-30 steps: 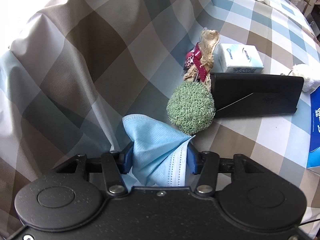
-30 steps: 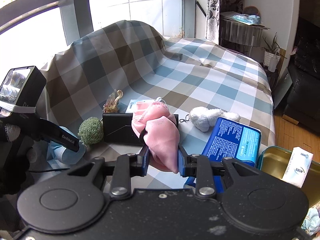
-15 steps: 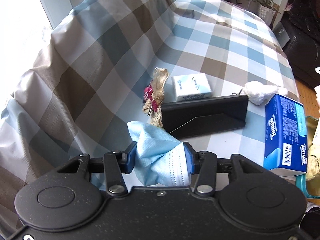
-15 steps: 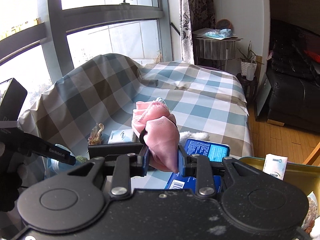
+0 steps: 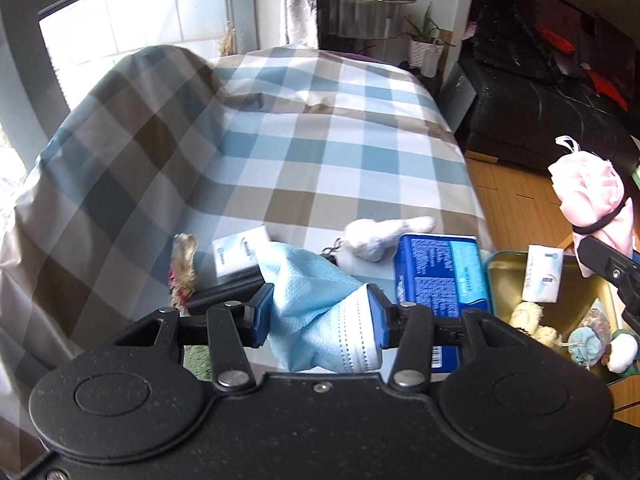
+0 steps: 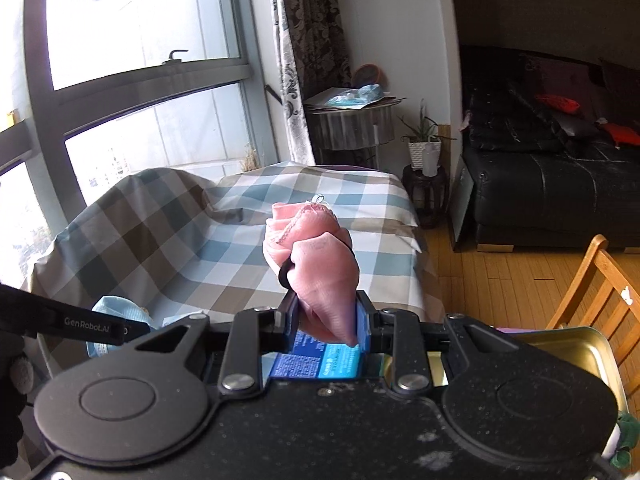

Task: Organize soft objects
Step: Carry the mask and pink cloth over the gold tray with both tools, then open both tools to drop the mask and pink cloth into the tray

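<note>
Gripping a crumpled pale-blue pleated face mask in the left tool, up in the air over the near edge of the check-clothed worktop. Just been tightening down, now pressing the fabric from both sides. Looks like the carry stage, with nothing delivered yet.

Ahead and rightward, crossing the blue rectangular tissue pack at the worktop's right edge. Beyond that, aiming for the gold metal tin, already holding a small white packet and some plush bits. Best to hold the squeeze firm, swing high enough to clear the pack, then sink onto a bare patch before letting go.

Farthest right, pinching a rolled pink cloth bundle tied with a black band in the right tool, squeezed fully tight, also held aloft. Worth delivering one at a time, to avoid knocking tools together over the tin.
</note>
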The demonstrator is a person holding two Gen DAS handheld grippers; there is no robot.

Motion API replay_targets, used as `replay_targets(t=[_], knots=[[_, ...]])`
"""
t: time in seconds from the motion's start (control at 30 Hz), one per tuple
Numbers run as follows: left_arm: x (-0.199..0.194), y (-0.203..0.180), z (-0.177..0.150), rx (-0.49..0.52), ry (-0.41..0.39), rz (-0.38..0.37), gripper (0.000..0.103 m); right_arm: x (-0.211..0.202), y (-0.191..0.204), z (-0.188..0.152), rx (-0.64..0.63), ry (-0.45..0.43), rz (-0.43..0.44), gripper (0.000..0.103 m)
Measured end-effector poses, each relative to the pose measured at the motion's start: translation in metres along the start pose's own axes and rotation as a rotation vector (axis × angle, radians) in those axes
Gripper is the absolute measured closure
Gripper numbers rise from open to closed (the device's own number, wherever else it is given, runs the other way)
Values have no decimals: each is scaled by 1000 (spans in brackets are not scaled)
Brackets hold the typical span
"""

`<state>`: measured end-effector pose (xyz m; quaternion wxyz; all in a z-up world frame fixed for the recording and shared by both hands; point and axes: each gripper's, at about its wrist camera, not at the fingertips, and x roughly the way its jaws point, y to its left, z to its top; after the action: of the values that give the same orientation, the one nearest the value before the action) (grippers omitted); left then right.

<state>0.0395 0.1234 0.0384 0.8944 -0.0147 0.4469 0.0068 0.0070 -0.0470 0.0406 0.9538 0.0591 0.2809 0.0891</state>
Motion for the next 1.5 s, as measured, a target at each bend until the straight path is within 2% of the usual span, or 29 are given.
replay_targets(t=[0.27, 0.5, 0.73, 1.1, 1.2, 1.27, 1.5], knots=[[4, -67, 14, 104, -28, -123, 56, -7, -73, 12, 161, 6, -230, 75], [8, -120, 14, 177, -38, -209, 56, -10, -145, 4, 346, 75, -436, 75], [24, -164, 7, 236, 2, -266, 56, -15, -180, -4, 466, 107, -488, 75], [42, -205, -22, 310, 101, -344, 56, -6, -179, -5, 461, 152, -504, 75], [49, -209, -27, 321, 124, -343, 52, -6, -180, -5, 464, 162, -504, 75], [52, -208, -29, 317, 132, -342, 45, -6, -180, -6, 463, 169, -504, 75], [57, -204, -33, 303, 148, -329, 39, -1, -179, -5, 459, 185, -504, 75]])
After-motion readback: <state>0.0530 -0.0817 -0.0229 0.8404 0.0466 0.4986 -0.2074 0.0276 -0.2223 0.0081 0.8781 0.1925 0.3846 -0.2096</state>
